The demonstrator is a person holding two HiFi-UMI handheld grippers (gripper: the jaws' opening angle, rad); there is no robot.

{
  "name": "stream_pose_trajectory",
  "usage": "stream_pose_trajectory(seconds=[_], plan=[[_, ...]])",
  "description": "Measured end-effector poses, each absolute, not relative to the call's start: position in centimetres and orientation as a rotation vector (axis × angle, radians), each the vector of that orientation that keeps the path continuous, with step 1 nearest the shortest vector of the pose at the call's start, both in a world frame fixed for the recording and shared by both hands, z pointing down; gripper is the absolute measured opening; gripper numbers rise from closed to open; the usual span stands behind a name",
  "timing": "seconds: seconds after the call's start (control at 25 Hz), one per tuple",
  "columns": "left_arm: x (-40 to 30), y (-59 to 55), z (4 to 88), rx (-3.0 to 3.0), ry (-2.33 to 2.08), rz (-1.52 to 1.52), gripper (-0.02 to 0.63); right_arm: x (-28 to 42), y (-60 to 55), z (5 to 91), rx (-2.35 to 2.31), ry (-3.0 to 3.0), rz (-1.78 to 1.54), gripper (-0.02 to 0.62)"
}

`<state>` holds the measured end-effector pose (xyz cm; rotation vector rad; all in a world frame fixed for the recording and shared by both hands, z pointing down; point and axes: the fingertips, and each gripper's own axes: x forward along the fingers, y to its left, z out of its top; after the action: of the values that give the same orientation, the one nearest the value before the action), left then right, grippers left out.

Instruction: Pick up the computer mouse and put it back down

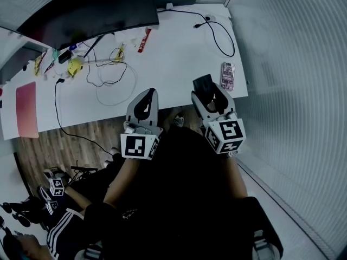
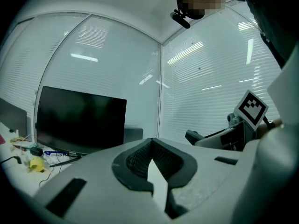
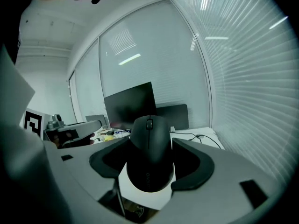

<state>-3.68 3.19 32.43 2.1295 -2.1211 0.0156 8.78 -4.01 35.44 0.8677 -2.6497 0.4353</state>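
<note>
Right gripper point(image 1: 209, 93) jaws gripped computer mouse point(image 3: 149, 143) mid-frame, above counter point(image 1: 173, 58) edge; left gripper point(image 1: 145, 103) jaws were closed, empty. Best approach, prob.: lower level & release slow.

White desk point(image 1: 173, 58) against blind-covered glass walls point(image 1: 293, 58), dark monitor point(image 1: 92, 10) at its far edge, loose cables point(image 1: 116, 83) across the top, wood-plank floor point(image 1: 43, 156) below, strip lights point(image 2: 84, 57) reflected in the glass.
</note>
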Motion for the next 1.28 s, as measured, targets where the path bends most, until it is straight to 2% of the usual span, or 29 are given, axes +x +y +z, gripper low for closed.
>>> stream_pose_trajectory(seconds=[0.72,1.28], plan=[[-6.6,2.8,22.4,2.205,-2.276,-0.090,0.006,8.1,-5.3,22.8,0.928,-2.893,0.182,0.287],[-7.9,3.1,19.3,2.220,-2.335,-0.116,0.006,7.7,-5.2,18.3,0.950,-2.976,0.091,0.287]])
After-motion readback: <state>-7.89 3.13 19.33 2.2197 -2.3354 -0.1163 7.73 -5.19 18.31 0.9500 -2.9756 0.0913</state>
